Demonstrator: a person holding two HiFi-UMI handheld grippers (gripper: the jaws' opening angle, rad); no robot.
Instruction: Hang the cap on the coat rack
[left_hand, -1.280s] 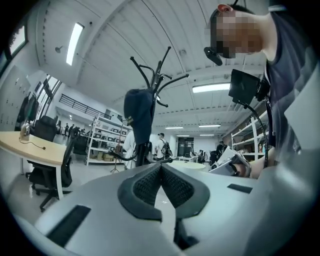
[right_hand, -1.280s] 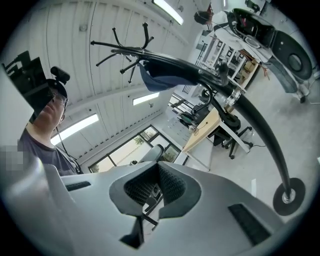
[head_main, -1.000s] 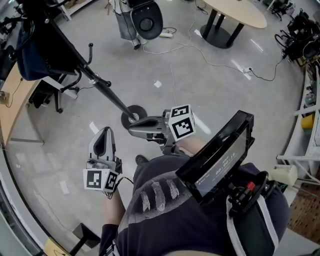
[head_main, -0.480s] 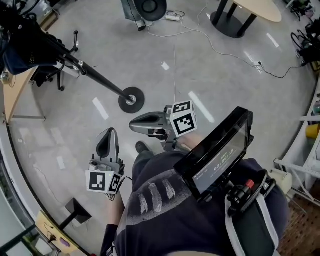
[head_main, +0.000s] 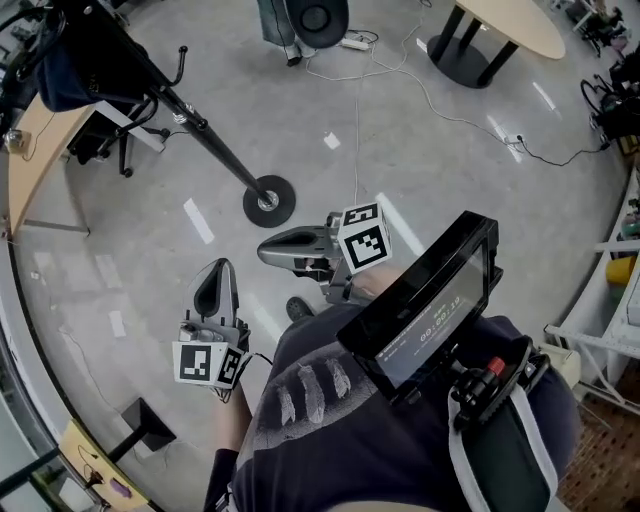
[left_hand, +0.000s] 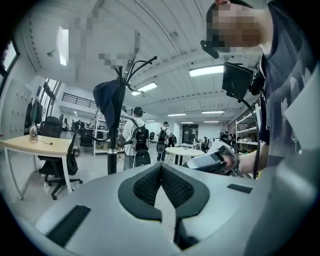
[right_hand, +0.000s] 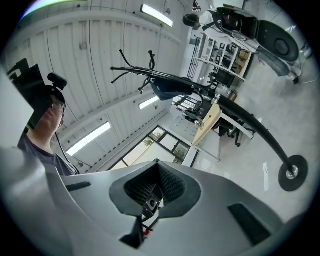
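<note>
Nearest the body, the left gripper (head_main: 215, 275) and the right gripper (head_main: 272, 250) both have their jaws pressed together with nothing between them — neither carries anything. Just beyond the right gripper's tip sits the round base (head_main: 268, 200) of the coat rack (head_main: 216, 146), and up among its hooks hangs the dark blue cap (head_main: 85, 65). The task looks done. The risk now is a knock: a gripper swing or a foot against the base could rock the rack and shake the cap loose — how deeply it sits on its hook I cannot tell.
</note>
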